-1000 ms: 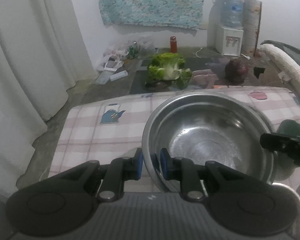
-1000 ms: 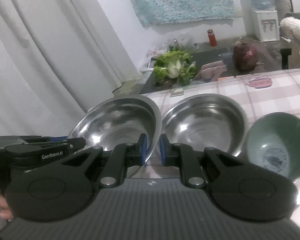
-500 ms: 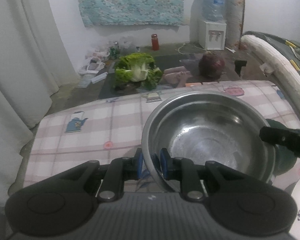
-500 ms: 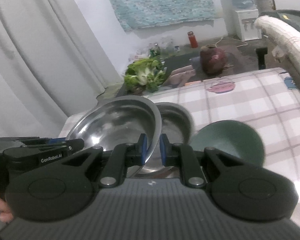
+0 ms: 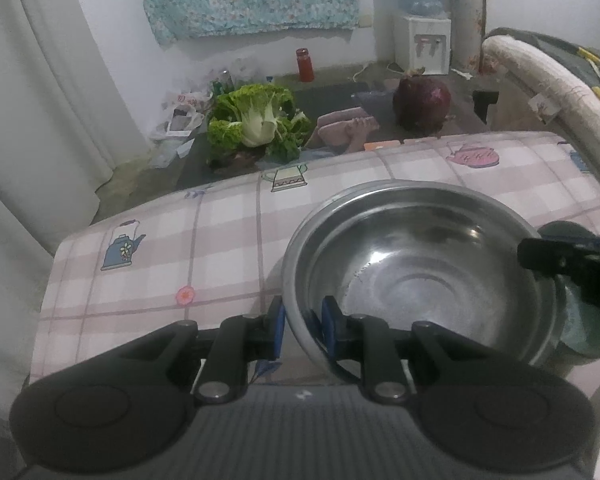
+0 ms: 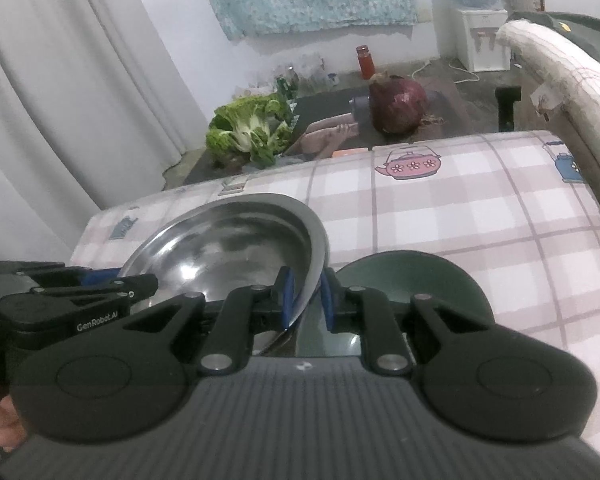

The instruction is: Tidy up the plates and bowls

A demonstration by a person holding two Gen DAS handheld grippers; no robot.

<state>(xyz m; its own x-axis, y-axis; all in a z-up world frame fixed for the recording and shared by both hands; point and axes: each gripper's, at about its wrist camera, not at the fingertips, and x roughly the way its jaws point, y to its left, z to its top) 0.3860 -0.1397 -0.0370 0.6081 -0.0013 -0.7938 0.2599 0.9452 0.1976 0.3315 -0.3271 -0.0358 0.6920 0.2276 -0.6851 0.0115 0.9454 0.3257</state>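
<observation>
leafy cabbage [image 5: 256,124], purple cabbage [image 5: 421,99], red bottle [image 5: 305,65], water dispenser [image 5: 423,40] beyond checked tablecloth [image 5: 220,248]

We've got two fisheye cams, one riding each gripper and looking forward along its fingers, tilted down a bit, really close to the steel bowl [image 5: 420,276] clamped ahead. Both views share that bowl, the checked tablecloth [image 6: 460,216] past the fingertips and the lettuce [image 5: 256,124] farther off.
</observation>
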